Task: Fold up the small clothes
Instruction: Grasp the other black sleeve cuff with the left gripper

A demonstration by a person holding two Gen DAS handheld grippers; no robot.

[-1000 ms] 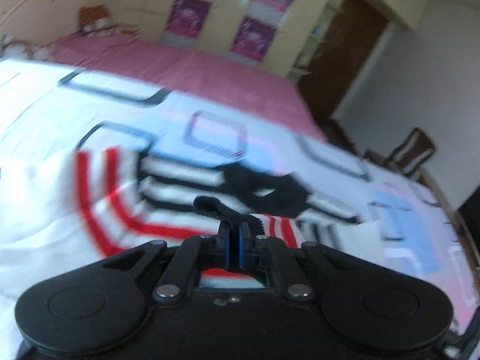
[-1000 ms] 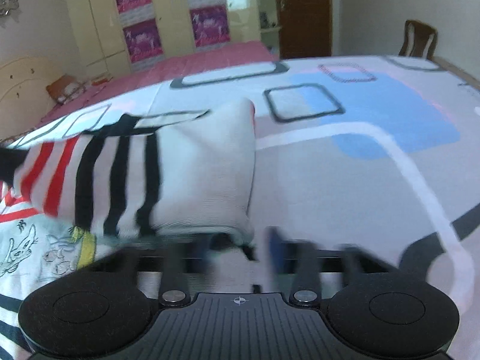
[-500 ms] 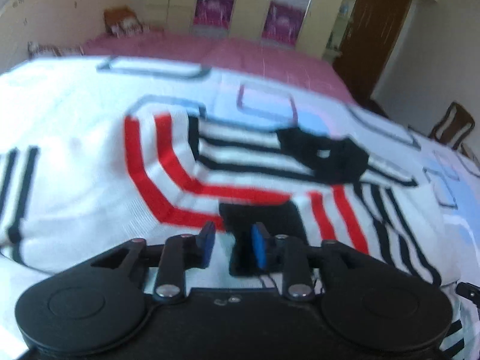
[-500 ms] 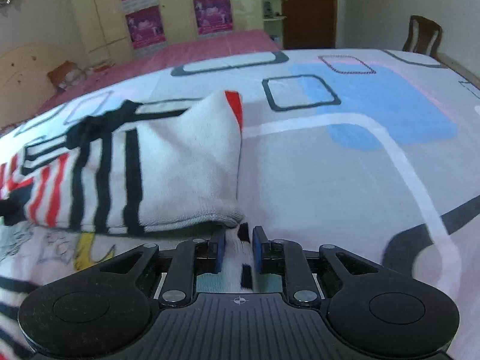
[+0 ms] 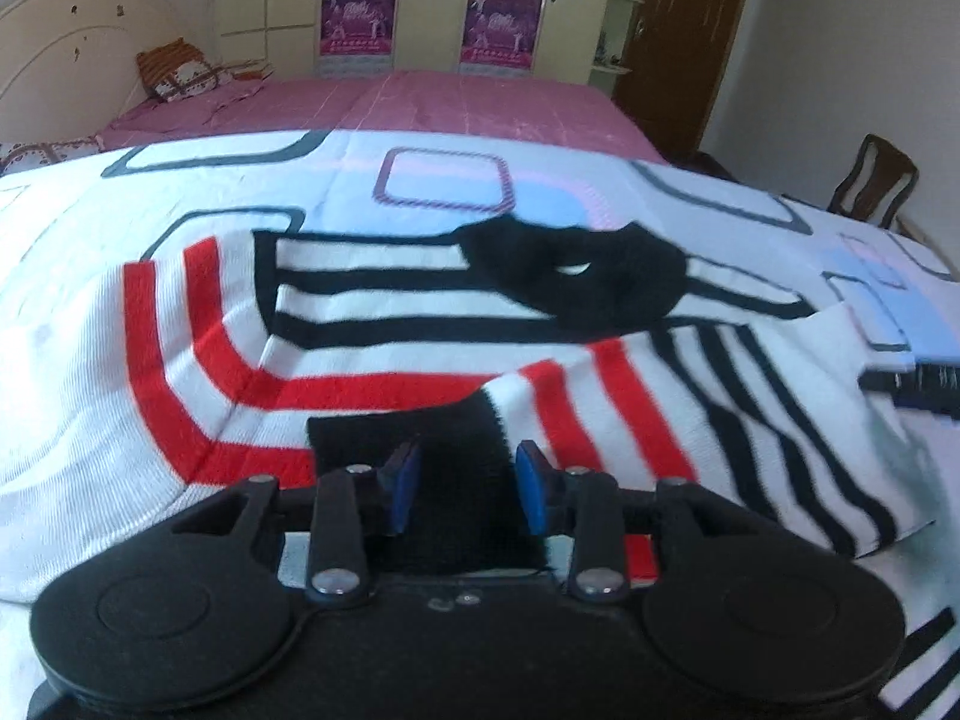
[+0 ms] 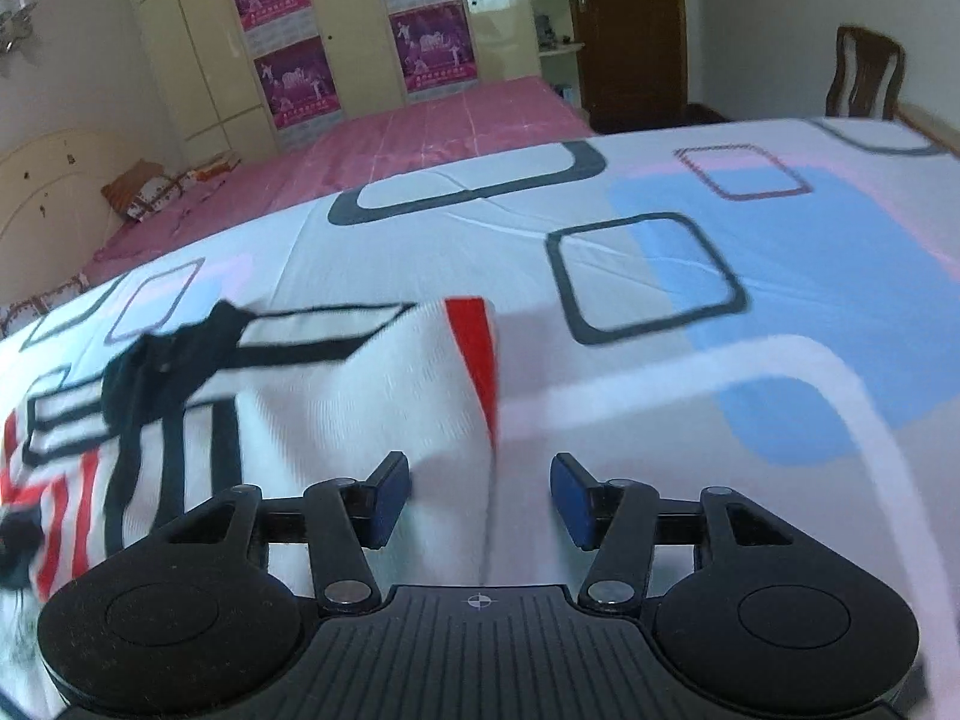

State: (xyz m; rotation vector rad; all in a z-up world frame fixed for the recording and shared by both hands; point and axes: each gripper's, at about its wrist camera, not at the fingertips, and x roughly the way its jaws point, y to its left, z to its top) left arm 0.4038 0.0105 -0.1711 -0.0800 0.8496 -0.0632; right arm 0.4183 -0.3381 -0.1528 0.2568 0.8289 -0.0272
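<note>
Both claws just opened & let go: left claw (image 5: pixel 462 495) apart over black cuff (image 5: pixel 420 438), right claw (image 6: pixel 480 501) apart, empty. Striped sweater (image 5: pixel 384 324) lies mid-frame on bed sheet (image 6: pixel 660 360), sleeves folded in; next fold prob. due.

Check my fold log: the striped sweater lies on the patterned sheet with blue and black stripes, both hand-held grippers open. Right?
Not quite: the left wrist view shows the striped sweater has red and black stripes, not blue. It does lie on the patterned sheet, with the left hand-held gripper and right hand-held gripper open.

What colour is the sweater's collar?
Black collar, on a white sweater; clearest in the left wrist view.
</note>
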